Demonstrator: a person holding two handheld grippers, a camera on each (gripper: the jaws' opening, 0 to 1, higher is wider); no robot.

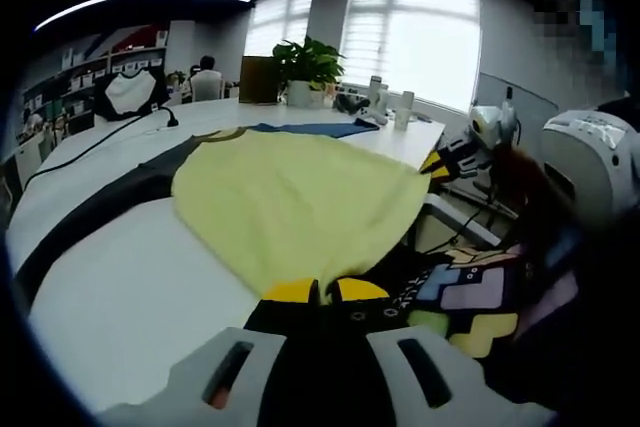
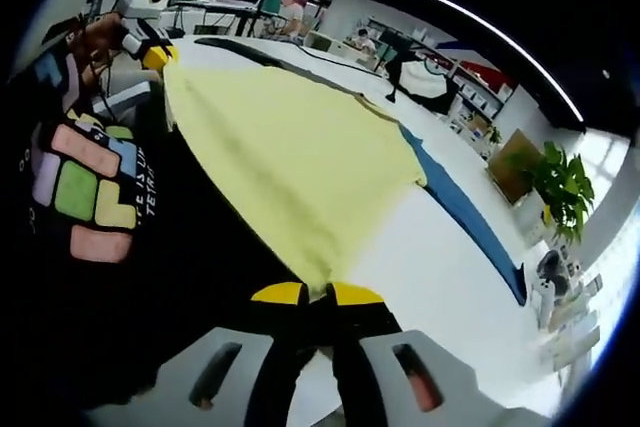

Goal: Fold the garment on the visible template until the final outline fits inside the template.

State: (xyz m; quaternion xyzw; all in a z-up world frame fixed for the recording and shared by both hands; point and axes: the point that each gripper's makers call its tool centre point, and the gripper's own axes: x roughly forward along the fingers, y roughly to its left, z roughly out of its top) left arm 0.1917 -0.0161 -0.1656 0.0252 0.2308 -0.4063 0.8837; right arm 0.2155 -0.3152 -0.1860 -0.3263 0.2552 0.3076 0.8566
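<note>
A pale yellow garment point(image 1: 295, 197) lies spread over the white table point(image 1: 120, 277), and its near edge runs into my left gripper point(image 1: 325, 292), which is shut on the cloth with its yellow-tipped jaws together. In the right gripper view the same yellow garment point(image 2: 290, 147) stretches away from my right gripper point(image 2: 317, 295), also shut on a corner of it. The left gripper point(image 2: 150, 42) shows at the far end of the cloth, top left. Dark and blue template strips point(image 2: 465, 222) lie on the table beside the garment. The right gripper point(image 1: 450, 159) appears at the garment's far right corner.
A person's dark shirt with coloured blocks point(image 2: 85, 187) fills the left of the right gripper view. A potted plant point(image 1: 305, 62), bottles point(image 1: 395, 107) and a black cable point(image 1: 110, 137) sit at the table's far end. A white machine point(image 1: 590, 162) stands to the right.
</note>
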